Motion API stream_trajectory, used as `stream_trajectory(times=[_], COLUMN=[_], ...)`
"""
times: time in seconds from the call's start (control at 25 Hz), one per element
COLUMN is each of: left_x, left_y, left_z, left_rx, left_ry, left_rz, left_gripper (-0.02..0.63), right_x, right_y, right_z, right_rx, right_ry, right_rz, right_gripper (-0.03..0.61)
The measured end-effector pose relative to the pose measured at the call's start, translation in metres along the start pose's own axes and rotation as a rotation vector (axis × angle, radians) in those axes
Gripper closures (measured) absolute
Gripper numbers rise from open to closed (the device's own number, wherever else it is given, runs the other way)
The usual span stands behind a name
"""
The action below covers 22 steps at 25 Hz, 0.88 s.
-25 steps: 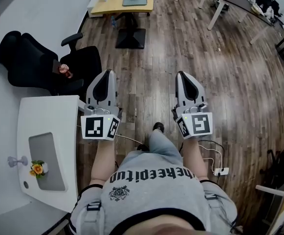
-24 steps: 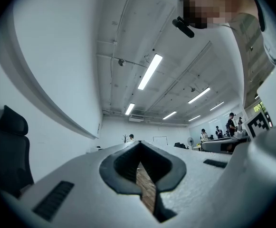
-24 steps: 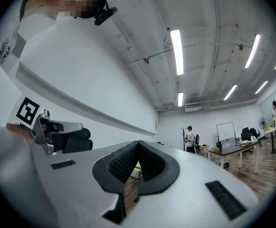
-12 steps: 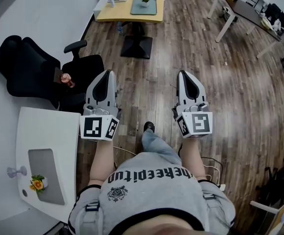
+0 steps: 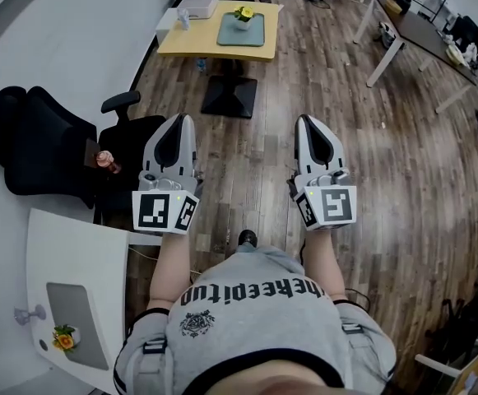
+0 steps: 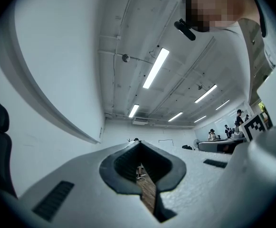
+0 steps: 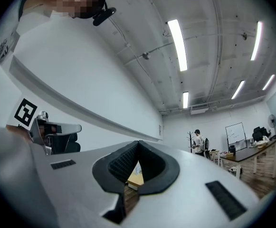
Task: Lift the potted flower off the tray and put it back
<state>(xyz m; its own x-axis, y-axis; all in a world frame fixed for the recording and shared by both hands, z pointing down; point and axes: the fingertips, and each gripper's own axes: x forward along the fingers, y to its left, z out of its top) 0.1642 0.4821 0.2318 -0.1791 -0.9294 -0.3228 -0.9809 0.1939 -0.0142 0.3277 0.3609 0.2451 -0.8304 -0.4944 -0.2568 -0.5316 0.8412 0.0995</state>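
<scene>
Bright, even light from long white ceiling tube lamps; sheen on brown plank floor; fisheye-bent edges.

Black office chairs, two, stand by the left wall. Dark wood plank floor. White box sits on the far yellow surface. Long desk, upper right. Ceiling strip lights, lit. Whiteboard, far wall.

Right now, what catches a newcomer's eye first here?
The left gripper and right gripper are held out side by side over the wood floor, both shut and empty. Far ahead, a potted flower sits on a gray tray on a yellow table.
</scene>
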Motion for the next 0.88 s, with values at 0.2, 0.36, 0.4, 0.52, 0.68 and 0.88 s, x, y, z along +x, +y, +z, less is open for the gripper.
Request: stream_trajectory(times=[0.2,0.36,0.4,0.52,0.68,0.88], left_x=[0.047,0.07,0.074,0.086,0.116,0.167], left_y=[0.008,0.016,0.019,0.029,0.043,0.07], left_z=[-0.021,-0.036,-0.04,-0.055,-0.072,-0.088], left_rx=[0.006,-0.006,-0.009,-0.021,-0.038,-0.039], left_ry=[0.003,0.024,0.031,0.049,0.053,0.043], left_rz=[0.001,0.008,0.011,0.013,0.005,-0.026], left_gripper=[0.611,0.611,0.611,0.611,0.611,0.611], right_x=[0.034,0.055,0.06,0.075,0.102,0.152], right_y=[-0.027,-0.041,-0.043,-0.049,-0.062,-0.079], right_z=[-0.014,-0.028,-0.032,-0.045,-0.06,-0.074], right_rx=[0.003,0.019,0.024,0.03,0.022,0.007], right_ry=[-0.011,0.008,0.013,0.027,0.042,0.038], right_rz=[0.0,0.001,0.002,0.002,-0.011,-0.034], right_gripper=[0.577,0.576,0.575,0.577,0.576,0.576])
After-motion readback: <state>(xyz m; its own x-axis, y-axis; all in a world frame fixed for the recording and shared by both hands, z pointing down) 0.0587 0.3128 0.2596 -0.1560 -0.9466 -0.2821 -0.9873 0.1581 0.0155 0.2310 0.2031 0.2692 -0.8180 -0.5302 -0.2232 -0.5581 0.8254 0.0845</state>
